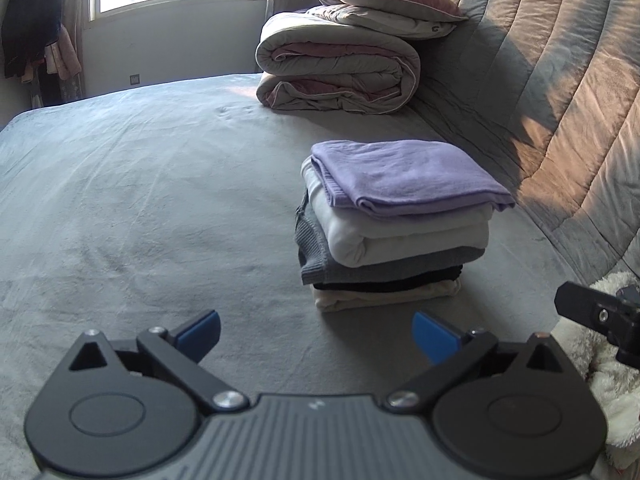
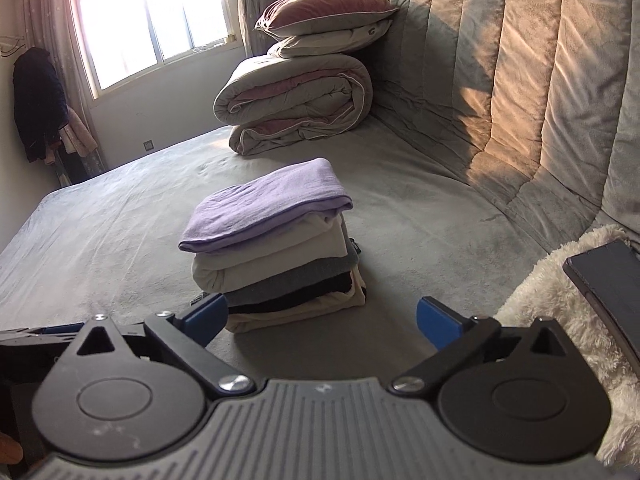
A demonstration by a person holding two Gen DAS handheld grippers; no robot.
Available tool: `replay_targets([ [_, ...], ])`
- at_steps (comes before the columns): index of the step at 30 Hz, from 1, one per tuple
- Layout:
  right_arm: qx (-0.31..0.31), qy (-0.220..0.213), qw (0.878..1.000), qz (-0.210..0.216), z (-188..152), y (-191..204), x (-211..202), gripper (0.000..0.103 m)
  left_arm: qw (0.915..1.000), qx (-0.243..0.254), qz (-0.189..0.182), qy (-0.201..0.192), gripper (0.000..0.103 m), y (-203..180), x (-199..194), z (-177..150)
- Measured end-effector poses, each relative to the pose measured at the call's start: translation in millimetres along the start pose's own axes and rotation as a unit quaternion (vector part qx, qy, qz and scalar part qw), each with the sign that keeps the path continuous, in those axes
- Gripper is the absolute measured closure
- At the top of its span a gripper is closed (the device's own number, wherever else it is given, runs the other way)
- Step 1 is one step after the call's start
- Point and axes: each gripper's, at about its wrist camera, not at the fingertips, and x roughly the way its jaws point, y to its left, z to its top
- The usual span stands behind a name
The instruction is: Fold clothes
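1. Five folded garments make one neat stack of clothes (image 1: 394,224) on the grey bed (image 1: 140,184), out in front of both tools and apart from them.
2. From the top down the stack holds a purple top (image 1: 404,176), a white garment (image 1: 404,236), a grey knit (image 1: 320,268), a thin black layer (image 1: 384,282) and a cream piece (image 1: 380,296) lying on the bed.
3. Left tool (image 1: 316,338): its blue-tipped fingers (image 1: 202,330) stand spread wide over bare bed, with nothing between them.
4. Right tool (image 2: 322,318): its jaws are likewise wide apart and empty; its left blue tip (image 2: 208,314) overlaps the near left corner of the stack in that view, and whether it touches the cloth I cannot tell.
5. Part of the right tool's black body shows at the right edge of the left wrist view, in front of a fluffy white blanket (image 1: 608,392).
6. On that blanket, in the right wrist view, lies a dark flat phone (image 2: 612,284).
7. Far behind the stack, a rolled duvet (image 1: 336,76) rests against the padded grey headboard (image 1: 540,72), with two pillows (image 1: 380,0) piled on it.
8. At the far left a bright window (image 2: 148,20) lights the room, and a dark coat (image 2: 38,104) hangs beside it.
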Motion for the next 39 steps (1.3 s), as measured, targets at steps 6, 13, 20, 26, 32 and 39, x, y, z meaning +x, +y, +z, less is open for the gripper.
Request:
replay_targets([
  [6,-0.001,0.013,1.000,-0.007,-4.2,-2.8,3.2,0.000,0.9999,0.004,0.011,0.007,0.001,-3.3,7.6,-2.6],
  [13,-0.006,0.019,1.000,-0.008,-4.7,-3.0,3.9,0.000,0.9998,0.006,0.015,0.009,0.001,-5.2,10.8,-1.4],
  [20,-0.006,0.022,1.000,-0.006,-3.8,-2.8,5.2,0.000,0.9998,0.009,0.018,0.008,0.001,-5.3,10.1,0.5],
  [26,-0.008,0.025,1.000,-0.007,-2.9,-1.8,5.2,0.000,0.9997,0.012,0.021,0.007,0.001,-7.1,8.3,1.8],
  [32,-0.009,0.029,0.999,-0.009,-4.0,-2.1,6.4,0.000,0.9996,0.013,0.024,0.007,0.001,-6.9,7.4,3.2],
  [39,-0.013,0.033,0.999,-0.007,-4.2,-1.2,7.1,0.000,0.9996,0.015,0.022,0.008,0.000,-8.5,5.8,3.3],
])
